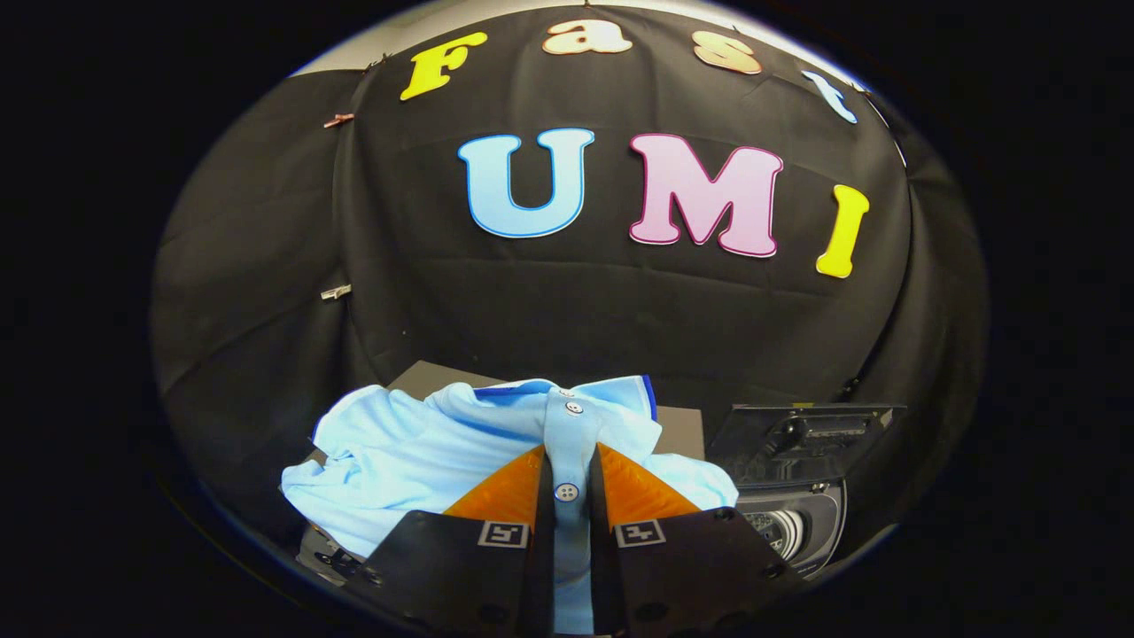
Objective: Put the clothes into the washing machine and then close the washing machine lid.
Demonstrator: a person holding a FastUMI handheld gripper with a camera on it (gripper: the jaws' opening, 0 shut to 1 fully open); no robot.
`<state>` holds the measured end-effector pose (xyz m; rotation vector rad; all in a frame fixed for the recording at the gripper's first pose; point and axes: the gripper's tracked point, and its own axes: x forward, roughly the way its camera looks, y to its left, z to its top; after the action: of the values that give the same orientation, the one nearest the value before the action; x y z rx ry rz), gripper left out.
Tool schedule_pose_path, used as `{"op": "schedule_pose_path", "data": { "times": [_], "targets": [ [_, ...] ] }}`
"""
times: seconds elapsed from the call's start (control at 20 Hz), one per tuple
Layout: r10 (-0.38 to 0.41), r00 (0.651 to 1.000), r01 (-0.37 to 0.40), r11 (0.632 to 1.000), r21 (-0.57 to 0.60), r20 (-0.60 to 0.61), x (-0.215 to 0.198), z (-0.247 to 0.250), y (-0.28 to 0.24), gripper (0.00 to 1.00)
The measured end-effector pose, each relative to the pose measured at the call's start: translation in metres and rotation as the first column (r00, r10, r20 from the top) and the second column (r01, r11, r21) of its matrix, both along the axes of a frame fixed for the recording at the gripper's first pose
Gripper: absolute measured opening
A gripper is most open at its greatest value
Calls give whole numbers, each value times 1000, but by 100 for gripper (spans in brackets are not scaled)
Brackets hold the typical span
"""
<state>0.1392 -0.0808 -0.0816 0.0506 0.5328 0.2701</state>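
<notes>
A staged recording booth, not a home – black cloth wall [567,301] pinned up with small metal clips [336,291], and a small dark toy-like washing machine [797,496] set before it

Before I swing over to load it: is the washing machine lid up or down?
Up. The lid stands raised behind the washing machine, right of the shirt that the gripper pinches.

Light blue polo shirt [416,452] covering most of the grey bench [682,430], its placket pinched in the claw [567,470], lower shirt behind the fingers [500,492], washing machine [797,496] partly hidden
</notes>
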Motion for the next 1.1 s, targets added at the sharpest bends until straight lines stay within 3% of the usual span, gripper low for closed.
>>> {"op": "schedule_pose_path", "data": {
  "times": [0.65, 1.1],
  "targets": [
    [-56, 997, 64, 985, 159, -55, 9, 0, -152, 21],
    [-44, 998, 52, 978, 201, -44, 26, -12, -262, 21]
  ]
}}
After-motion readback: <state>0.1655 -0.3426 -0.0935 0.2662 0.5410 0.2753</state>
